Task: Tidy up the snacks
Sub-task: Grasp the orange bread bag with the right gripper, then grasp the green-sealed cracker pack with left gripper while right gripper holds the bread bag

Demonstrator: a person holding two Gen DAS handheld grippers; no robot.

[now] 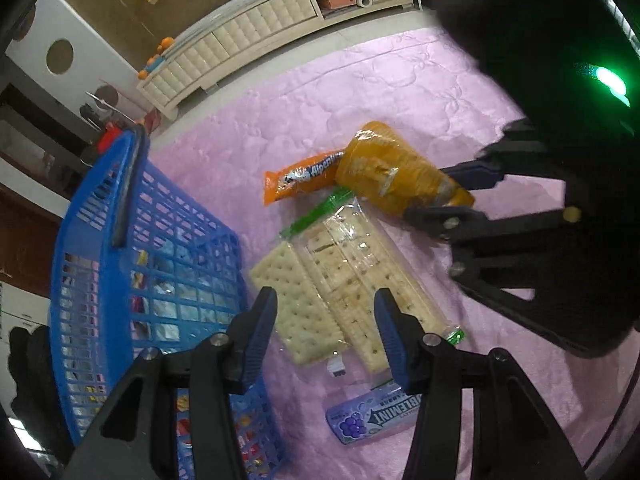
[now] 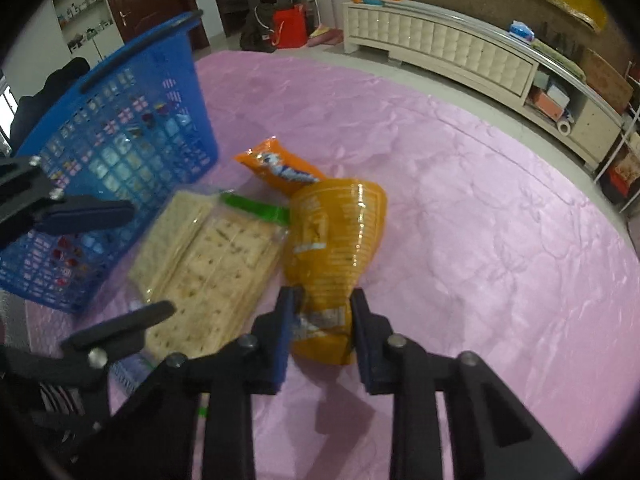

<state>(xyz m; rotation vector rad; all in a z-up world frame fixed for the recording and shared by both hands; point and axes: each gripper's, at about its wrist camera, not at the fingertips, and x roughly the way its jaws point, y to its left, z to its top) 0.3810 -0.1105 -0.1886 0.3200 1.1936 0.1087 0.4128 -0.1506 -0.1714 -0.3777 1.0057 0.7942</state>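
A blue plastic basket stands at the left on the pink cloth; it also shows in the right wrist view. A clear cracker pack lies under my open, empty left gripper. My right gripper is shut on the narrow end of an orange snack bag; the bag and right gripper also show in the left wrist view. An orange candy packet lies behind it. A purple mint tin lies near me.
Wrapped snacks fill the basket's bottom. A cream low cabinet runs along the far wall past the cloth's edge. A red bag and dark doorways stand beyond. The left gripper shows in the right wrist view, over the crackers.
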